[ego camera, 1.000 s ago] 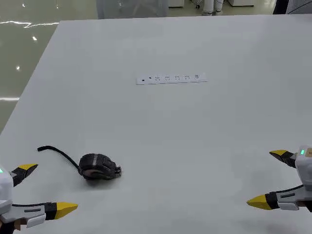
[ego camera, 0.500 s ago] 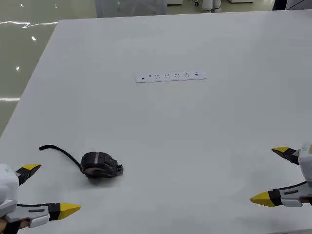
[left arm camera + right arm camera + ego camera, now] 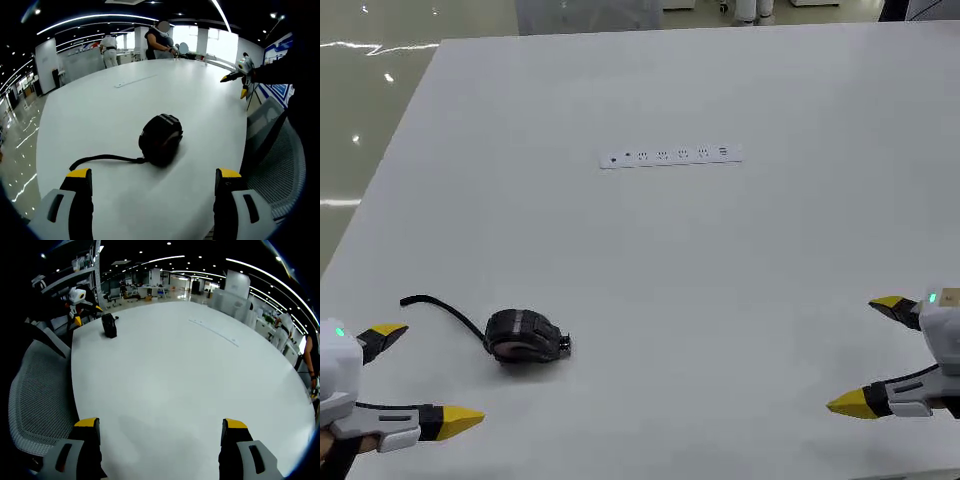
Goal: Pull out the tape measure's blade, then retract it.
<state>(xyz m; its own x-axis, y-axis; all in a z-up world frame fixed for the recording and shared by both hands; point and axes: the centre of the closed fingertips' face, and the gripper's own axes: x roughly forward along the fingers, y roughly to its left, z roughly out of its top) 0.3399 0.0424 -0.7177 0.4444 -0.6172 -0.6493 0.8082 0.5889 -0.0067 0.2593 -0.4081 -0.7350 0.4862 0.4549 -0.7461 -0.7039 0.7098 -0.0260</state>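
Workbench scene, looking down across a broad white surface [image 3: 720, 250]. Nearest, at the bottom left, the left tool [image 3: 432, 374] hovers with its yellow-tipped jaws spread wide and nothing between them. At the bottom right, the right tool [image 3: 860, 353] hangs the same way, jaws wide and empty. Just beyond the left tool, a little toward the middle, the tape measure [image 3: 523, 336] lies on the surface: a dark rounded case with no blade drawn out. Its long axis runs roughly left to right across the person's front. A black wrist strap [image 3: 442, 310] trails from the case's left end, curving away past the left tool. The small blade tab [image 3: 563, 346] juts from the right end, pointing toward the right tool. The left tool is clearly the nearer one, and in the left gripper view the case sits almost dead centre between its jaws. The right tool is well apart, with open surface between it and the tab. From that layout, the left tool would likely pin the case while the right crosses over to catch the tab. Farther off, a white power strip [image 3: 670, 155] lies flat mid-surface, and past the far edge a glossy floor [image 3: 360, 100] shines.
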